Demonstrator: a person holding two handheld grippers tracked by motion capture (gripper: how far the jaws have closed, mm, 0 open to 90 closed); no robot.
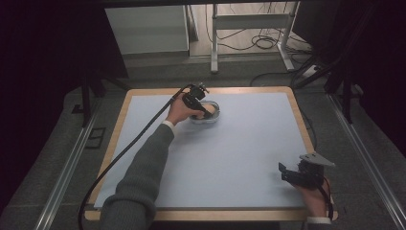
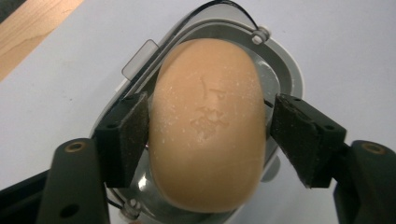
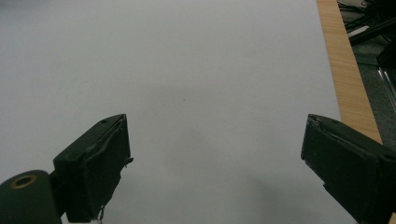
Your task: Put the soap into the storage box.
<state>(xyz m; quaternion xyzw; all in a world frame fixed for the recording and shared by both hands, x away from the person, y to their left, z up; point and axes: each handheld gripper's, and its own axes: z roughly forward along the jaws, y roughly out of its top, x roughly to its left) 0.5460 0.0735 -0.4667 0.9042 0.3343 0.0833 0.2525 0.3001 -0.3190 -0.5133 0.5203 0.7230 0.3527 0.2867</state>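
a: two tongs, so start at the left. what are the left tongs [image 2: 208,135] doing?

b: they straddle a tan, egg-shaped bun [image 2: 208,123] that lies in a clear dish [image 2: 285,70] on the pale mat [image 1: 249,143], towards the far middle of the counter [image 1: 125,103]. one pad [image 2: 133,135] seems to touch its side; the other stands a sliver off, so i'd call them part open, not squeezing.

a: why come at it across the short width?

b: my guess is that the narrow way fits between the jaws, and the dish rim leaves room for the pads there. the long way would probably be too wide.

a: and the dish itself?

b: it cradles the bun so it can't roll. whether the bun is being set down or about to be lifted, i can't tell.

a: further right?

b: the right tongs [image 1: 293,173] rest at the near right corner, well apart from the dish, jaws spread wide over bare mat [image 3: 201,93]. likely parked there to keep clear of the left arm's work.
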